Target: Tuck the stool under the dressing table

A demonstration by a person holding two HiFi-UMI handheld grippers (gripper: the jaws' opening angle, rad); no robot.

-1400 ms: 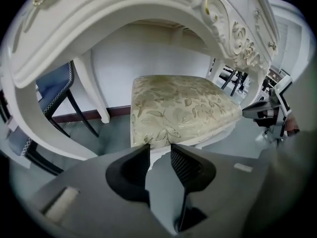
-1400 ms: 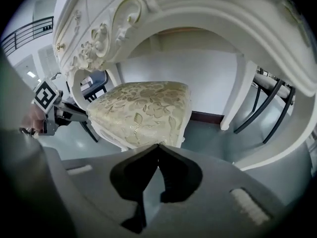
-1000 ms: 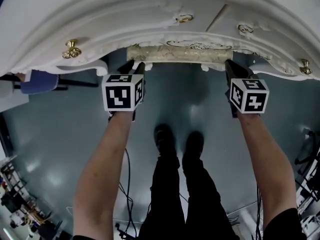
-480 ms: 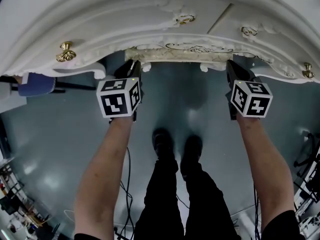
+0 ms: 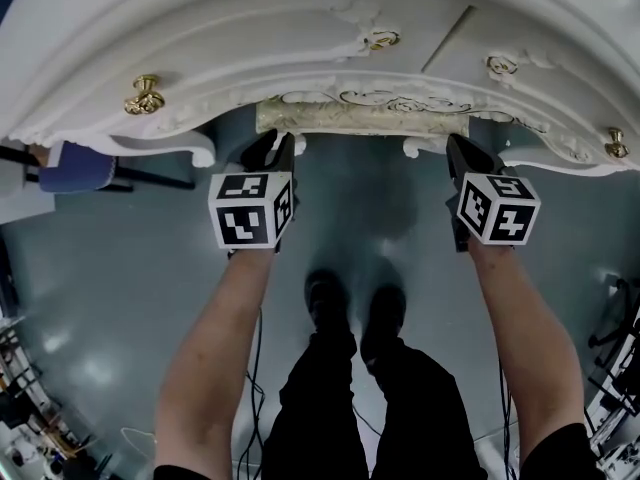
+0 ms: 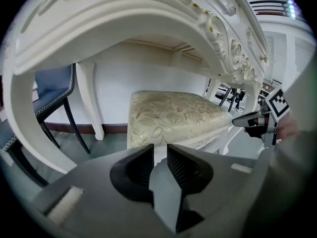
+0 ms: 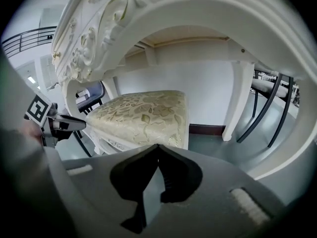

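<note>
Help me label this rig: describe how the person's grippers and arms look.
The left gripper and right gripper are dark, each carrying a white cube with black square markers. Up close, housings are grey with ribbed black pads. Arms are bare below short black sleeves.

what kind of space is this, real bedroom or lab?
Probably a lab staged with furniture: an ornate white dressing table and upholstered stool stand on a glossy grey floor, with loose cables and equipment clutter at the edges.

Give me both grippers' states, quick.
Left gripper: jaws slightly apart, nothing gripped, pointing at the stool.
Right gripper: shut, empty.
</note>
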